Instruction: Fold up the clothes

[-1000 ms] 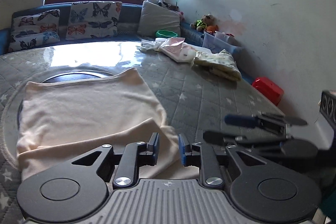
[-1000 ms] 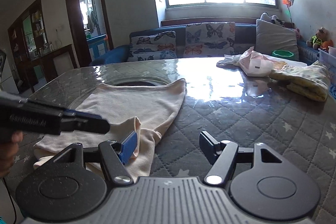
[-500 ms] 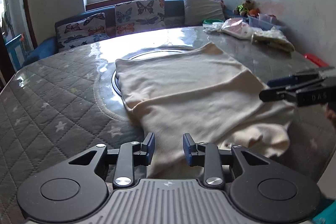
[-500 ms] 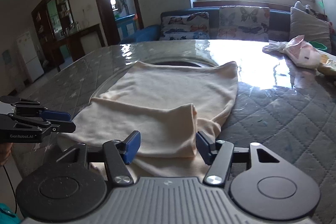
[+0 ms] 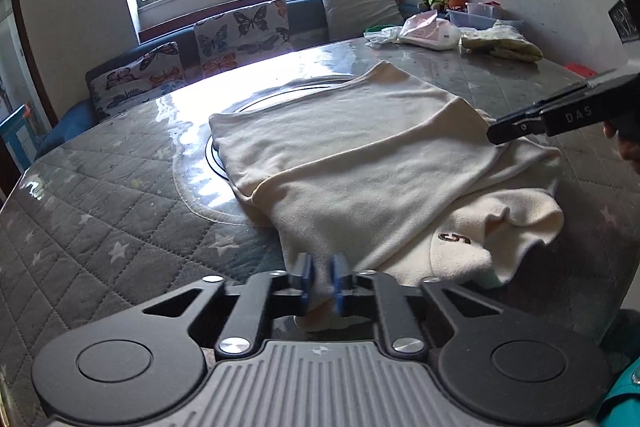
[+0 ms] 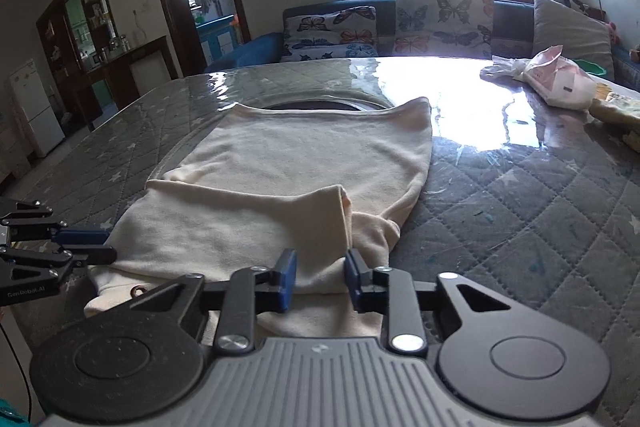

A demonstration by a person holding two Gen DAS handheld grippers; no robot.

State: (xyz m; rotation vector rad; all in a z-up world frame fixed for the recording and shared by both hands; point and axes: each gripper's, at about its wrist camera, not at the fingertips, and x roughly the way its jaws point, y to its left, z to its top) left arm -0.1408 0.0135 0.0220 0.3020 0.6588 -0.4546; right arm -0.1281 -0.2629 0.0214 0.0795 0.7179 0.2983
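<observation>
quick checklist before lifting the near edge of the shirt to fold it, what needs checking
1. Left gripper closed on the cream shirt: ok, its jaws have just closed on the near hem.
2. Right gripper clamped on the shirt: cannot tell, its jaws have just been closing with cloth between them, but a gap shows.
3. Far half of the shirt flat on the table: ok.
4. Near edge smooth: not ok, the cloth by the printed lettering is bunched.
5. Landing area clear: ok, the pink bag lies well off to the side.
</observation>
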